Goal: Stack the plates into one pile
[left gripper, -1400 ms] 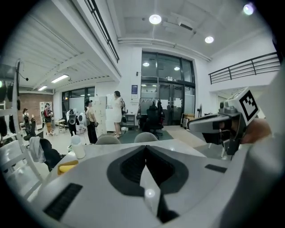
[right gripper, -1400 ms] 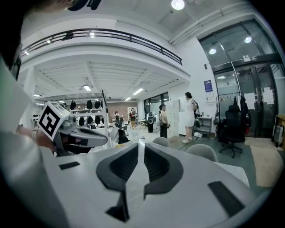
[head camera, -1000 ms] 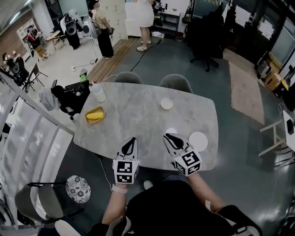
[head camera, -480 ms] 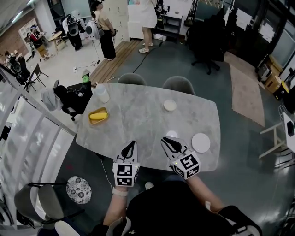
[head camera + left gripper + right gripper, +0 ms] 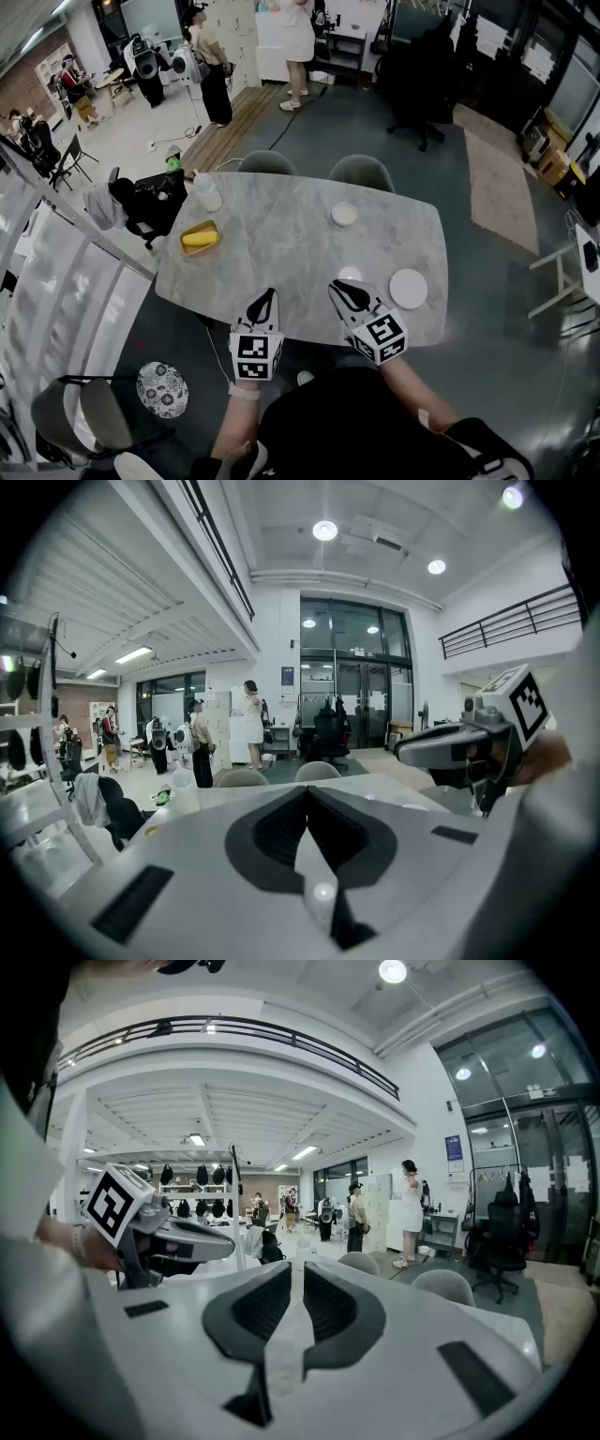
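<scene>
Head view: the grey marble tabletop (image 5: 281, 234) has a broad bare middle, and its near edge runs under both tongs. The big plate (image 5: 408, 288) lies near the right edge. Left of it sits the near small plate (image 5: 350, 274), just beyond the right tongs (image 5: 337, 285). The far small plate (image 5: 344, 214) lies well behind the big plate, and the left tongs (image 5: 268, 293) are farther left.

Left gripper view: the left tongs (image 5: 307, 789) are pressed together, holding nothing.

Right gripper view: the right tongs (image 5: 292, 1265) stand a narrow slit apart, holding nothing.

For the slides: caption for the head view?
Left gripper, right gripper empty at table edge; small plate, large plate apart.
</scene>
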A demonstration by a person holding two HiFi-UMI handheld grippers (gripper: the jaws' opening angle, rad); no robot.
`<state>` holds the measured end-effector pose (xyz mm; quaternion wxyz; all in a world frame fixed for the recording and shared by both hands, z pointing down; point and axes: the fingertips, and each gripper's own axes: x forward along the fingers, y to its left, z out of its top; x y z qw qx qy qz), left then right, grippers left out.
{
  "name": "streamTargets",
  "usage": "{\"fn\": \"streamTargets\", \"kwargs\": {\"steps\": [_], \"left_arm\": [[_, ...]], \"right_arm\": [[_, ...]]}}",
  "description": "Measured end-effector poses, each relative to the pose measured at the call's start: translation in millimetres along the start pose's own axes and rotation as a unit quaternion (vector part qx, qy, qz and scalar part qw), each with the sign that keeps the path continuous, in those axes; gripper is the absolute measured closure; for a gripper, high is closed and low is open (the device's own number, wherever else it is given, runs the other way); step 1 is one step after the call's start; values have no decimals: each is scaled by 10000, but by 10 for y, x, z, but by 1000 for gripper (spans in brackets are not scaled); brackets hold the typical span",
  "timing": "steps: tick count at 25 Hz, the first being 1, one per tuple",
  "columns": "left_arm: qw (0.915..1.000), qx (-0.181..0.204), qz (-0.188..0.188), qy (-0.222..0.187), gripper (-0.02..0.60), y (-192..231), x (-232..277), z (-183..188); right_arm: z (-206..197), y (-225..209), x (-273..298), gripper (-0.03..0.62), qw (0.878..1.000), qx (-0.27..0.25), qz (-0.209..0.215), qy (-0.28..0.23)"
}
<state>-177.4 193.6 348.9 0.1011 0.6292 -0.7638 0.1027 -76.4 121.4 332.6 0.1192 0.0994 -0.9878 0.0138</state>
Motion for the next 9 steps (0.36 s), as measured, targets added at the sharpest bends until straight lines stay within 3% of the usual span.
{"fn": "streamTargets", "kwargs": {"steps": [9], "left_arm": [[10000, -6, -12, -20, 571, -111, -38, -1]], "right_arm": [[-16, -8, -117, 542, 10000, 11, -30, -5]]}}
